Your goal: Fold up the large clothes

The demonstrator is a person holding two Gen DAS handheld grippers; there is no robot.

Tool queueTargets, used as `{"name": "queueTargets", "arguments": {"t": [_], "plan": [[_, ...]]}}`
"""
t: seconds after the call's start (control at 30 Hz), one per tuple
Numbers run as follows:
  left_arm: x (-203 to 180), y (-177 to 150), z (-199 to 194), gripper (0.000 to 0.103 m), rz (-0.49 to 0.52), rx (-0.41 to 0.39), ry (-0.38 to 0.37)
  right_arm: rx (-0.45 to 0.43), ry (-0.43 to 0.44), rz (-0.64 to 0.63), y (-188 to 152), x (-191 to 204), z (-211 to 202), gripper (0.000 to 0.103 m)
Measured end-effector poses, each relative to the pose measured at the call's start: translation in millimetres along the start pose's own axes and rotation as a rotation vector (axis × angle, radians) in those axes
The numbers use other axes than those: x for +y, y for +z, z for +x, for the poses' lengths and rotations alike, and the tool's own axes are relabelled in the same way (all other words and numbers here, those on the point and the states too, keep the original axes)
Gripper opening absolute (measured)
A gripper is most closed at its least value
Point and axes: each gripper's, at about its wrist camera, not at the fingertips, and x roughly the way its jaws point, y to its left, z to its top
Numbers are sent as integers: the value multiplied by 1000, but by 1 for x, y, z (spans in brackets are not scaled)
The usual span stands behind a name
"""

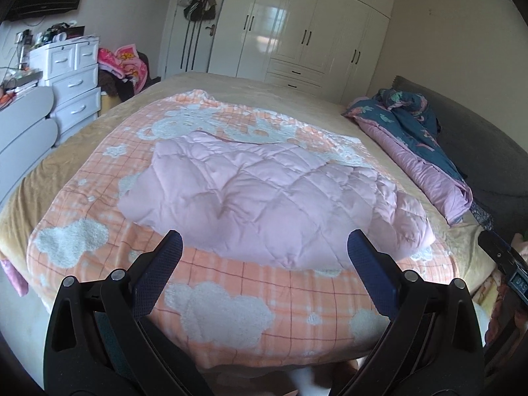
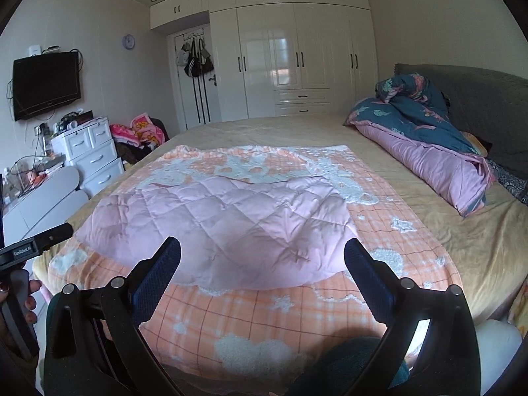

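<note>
Fingers of both tools frame the near edge of the scene: the left gripper point(image 1: 264, 250) and the right gripper point(image 2: 262, 254) each stand wide apart and empty, poised above the bed's near side with nothing between their blue pads. Just beyond them lies the orange checked blanket point(image 1: 231, 323), spread flat with white cloud patches, its near hem hanging over the mattress edge. On its middle rests the pink quilted garment point(image 1: 264, 194), puffy and bunched, its near edge just ahead of both grippers and not touched by either. Farther right, against the grey headboard point(image 2: 478, 99), a dark floral duvet point(image 2: 419, 112) sits rolled in a heap, well apart from the work. White wardrobes point(image 2: 297, 59) close the far wall.

The likely hazard is grabbing too much: thick padding could slip out of a shallow pinch, or a low bite could catch the blanket beneath and drag it along, spoiling the fold.
</note>
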Motion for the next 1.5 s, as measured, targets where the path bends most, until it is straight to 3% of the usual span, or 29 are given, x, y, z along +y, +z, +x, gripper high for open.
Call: {"name": "queueTargets", "arguments": {"t": [0.37, 1.5], "plan": [[-17, -17, 13, 94, 45, 48, -11, 94, 83, -48, -18, 35, 25, 99], [-15, -22, 18, 94, 64, 71, 19, 102, 91, -40, -18, 34, 30, 99]]}}
